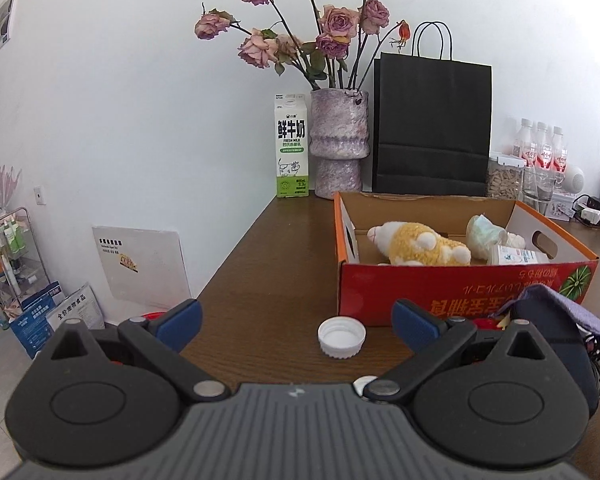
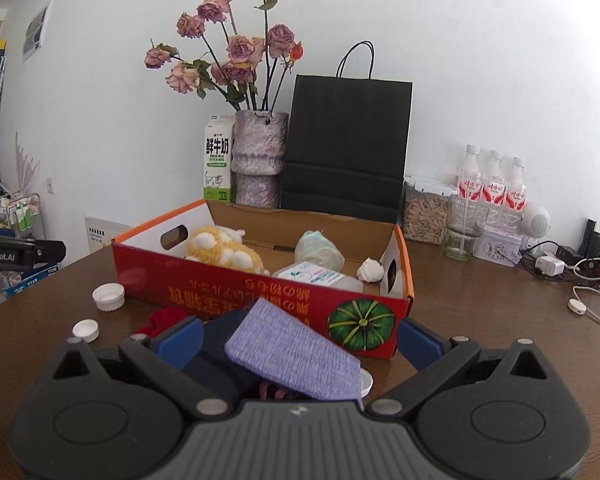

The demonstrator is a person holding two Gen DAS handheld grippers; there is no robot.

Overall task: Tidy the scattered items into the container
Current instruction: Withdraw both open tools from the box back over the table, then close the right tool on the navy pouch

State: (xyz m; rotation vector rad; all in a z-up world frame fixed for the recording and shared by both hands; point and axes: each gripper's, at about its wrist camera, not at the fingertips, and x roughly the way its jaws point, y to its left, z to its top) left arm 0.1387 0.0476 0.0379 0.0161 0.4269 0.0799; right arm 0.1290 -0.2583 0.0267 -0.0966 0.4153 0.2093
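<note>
A red cardboard box (image 1: 452,292) (image 2: 236,296) stands on the brown table and holds a yellow plush toy (image 1: 420,244) (image 2: 224,250), a rolled pale bundle (image 1: 484,232) (image 2: 318,250) and a small white bottle (image 1: 518,256) (image 2: 316,274). My left gripper (image 1: 298,320) is open, with a large white cap (image 1: 341,337) (image 2: 109,297) lying between its fingers. My right gripper (image 2: 300,340) is open around a purple cloth (image 2: 296,354) on a dark item. A smaller white cap (image 2: 86,330) and a red item (image 2: 166,318) lie left of the cloth.
A milk carton (image 1: 292,146), a vase of dried roses (image 1: 338,144) and a black paper bag (image 1: 432,128) stand behind the box by the wall. Water bottles (image 2: 492,184), a jar, a glass, a tin and cables (image 2: 580,276) crowd the right side. The table's left edge drops to floor clutter.
</note>
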